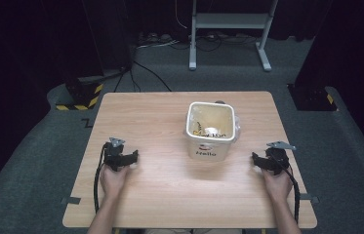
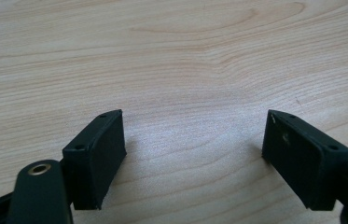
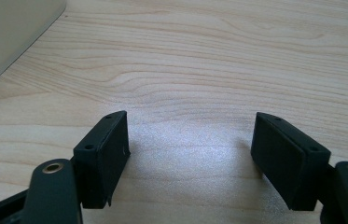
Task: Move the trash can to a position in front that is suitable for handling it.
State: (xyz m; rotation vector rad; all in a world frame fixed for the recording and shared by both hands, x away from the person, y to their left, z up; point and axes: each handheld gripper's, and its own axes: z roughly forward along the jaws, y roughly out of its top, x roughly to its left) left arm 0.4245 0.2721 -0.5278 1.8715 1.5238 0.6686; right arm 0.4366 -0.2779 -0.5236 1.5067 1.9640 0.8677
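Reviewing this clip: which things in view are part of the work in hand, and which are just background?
In play:
- white bin, lined with a clear bag, scraps inside, at mid-table
- left gripper, jaws open, nothing between them
- right gripper, jaws open, nothing between them
- wooden table

Background:
- grey metal stand on the floor behind
- floor cables
- hazard-striped base

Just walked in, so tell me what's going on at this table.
A person sits at a wooden table, a tool in each hand. The left tool and the right tool both rest on the tabletop with jaws open and nothing between them. Between the two stands a white bin marked "Hello", lined with a plastic bag and holding some small items. Neither tool touches the bin.
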